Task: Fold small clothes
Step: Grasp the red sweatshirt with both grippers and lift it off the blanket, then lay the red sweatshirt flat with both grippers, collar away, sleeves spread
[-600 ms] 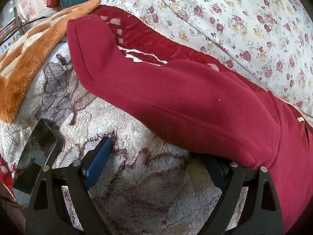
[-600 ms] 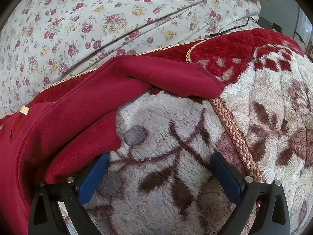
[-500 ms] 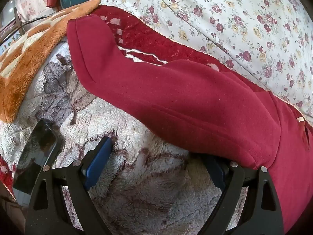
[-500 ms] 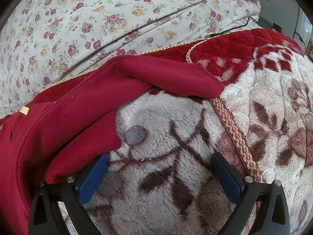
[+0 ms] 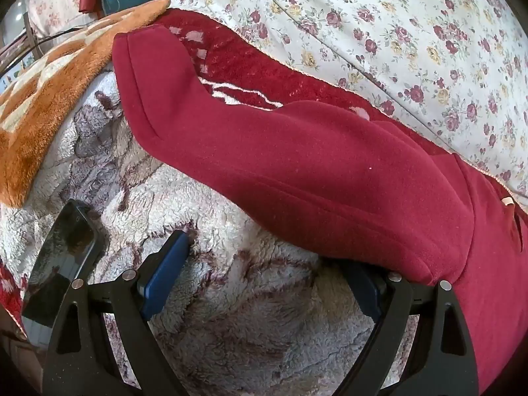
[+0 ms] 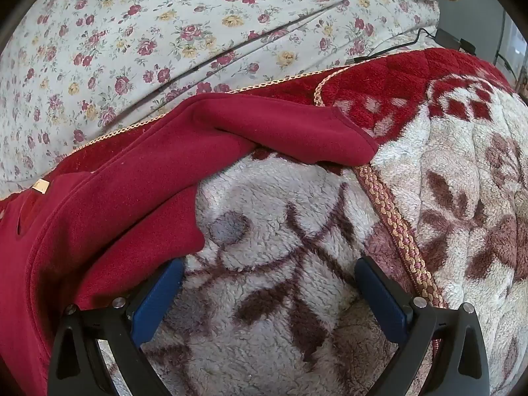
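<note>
Left wrist view: red sweatshirt spread on a fleece blanket.
Left tongs gape wide, right finger under its edge; right tongs released, garment touching their left finger.

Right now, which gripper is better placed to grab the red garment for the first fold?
Left, probably. The left gripper is open with the red garment draped over one finger. The right gripper is open mostly over the fleece blanket.

Bed with a flowered sheet. Spread over it: a fleece blanket, an orange blanket. On the fleece: a red garment, a phone.
</note>
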A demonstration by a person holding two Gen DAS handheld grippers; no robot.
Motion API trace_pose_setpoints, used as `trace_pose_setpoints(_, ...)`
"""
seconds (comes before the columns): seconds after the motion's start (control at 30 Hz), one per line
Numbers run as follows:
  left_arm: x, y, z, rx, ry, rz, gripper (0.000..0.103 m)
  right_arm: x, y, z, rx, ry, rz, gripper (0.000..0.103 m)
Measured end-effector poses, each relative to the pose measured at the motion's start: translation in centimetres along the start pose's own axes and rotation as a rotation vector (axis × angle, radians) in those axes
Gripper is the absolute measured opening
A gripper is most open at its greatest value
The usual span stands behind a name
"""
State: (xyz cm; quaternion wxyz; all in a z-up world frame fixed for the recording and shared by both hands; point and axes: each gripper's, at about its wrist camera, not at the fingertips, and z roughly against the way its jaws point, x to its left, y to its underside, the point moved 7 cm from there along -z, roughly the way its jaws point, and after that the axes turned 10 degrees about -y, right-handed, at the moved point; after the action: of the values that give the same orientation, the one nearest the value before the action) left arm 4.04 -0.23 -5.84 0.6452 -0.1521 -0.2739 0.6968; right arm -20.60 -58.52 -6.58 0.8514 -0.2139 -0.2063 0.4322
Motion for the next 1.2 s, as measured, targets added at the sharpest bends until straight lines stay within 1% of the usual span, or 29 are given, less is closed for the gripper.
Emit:
trace_pose_setpoints(0.13,0.1,0.5,0.7,0.021,-0.007,0.012,0.090,0.0,0.0,0.0,0.000,0.000,0.000,0.103)
trace_pose_setpoints(0.27,0.8,1.3,2.1,0.078,0.028,0.015,0.090,-0.1,0.1,0.0,0.002,0.005,0.005,0.103)
trace_pose_setpoints(0.33,1.1,1.7,3.0,0.087,0.048,0.027,0.090,0.0,0.0,-0.1,0.007,0.003,0.005,0.103)
trace_pose_setpoints(0.43,1.3,2.4,5.3,0.059,0.067,0.039,0.090,0.1,0.0,-0.1,0.018,-0.003,0.002,0.103)
trace_pose_setpoints(0.53,1.2,2.4,8.8,-0.028,0.056,-0.001,0.090,0.8,0.6,0.7,0.059,-0.026,0.004,0.103)
trace_pose_setpoints(0.6,0.9,2.3,11.0,-0.076,0.067,-0.028,0.090,2.5,1.4,2.9,0.074,-0.107,0.014,0.103)
trace_pose_setpoints(0.63,0.7,2.3,12.1,-0.089,0.078,-0.039,0.090,3.4,1.9,4.3,0.068,-0.144,0.014,0.103)
trace_pose_setpoints(0.67,0.7,2.2,12.7,-0.093,0.089,-0.045,0.090,4.2,2.2,5.5,0.054,-0.159,0.008,0.103)
trace_pose_setpoints(0.73,0.2,2.1,14.3,-0.112,0.121,-0.065,0.090,6.4,3.2,8.4,0.029,-0.222,0.012,0.103)
trace_pose_setpoints(0.83,-1.1,2.2,16.8,-0.135,0.169,-0.111,0.090,10.3,4.0,12.3,0.016,-0.307,0.081,0.103)
trace_pose_setpoints(0.9,-2.1,2.3,18.0,-0.145,0.196,-0.136,0.090,12.9,4.1,14.7,-0.027,-0.343,0.136,0.103)
trace_pose_setpoints(0.97,-3.2,2.5,18.8,-0.156,0.210,-0.153,0.090,15.9,4.1,16.5,-0.069,-0.405,0.190,0.103)
trace_pose_setpoints(1.07,-4.3,2.9,19.4,-0.163,0.213,-0.174,0.090,19.6,4.7,16.8,-0.066,-0.443,0.251,0.103)
trace_pose_setpoints(1.13,-5.1,2.9,19.4,-0.169,0.226,-0.181,0.090,21.9,4.6,16.1,-0.074,-0.433,0.292,0.103)
trace_pose_setpoints(1.2,-5.8,3.0,19.3,-0.171,0.231,-0.186,0.090,23.2,4.5,15.5,-0.077,-0.432,0.302,0.103)
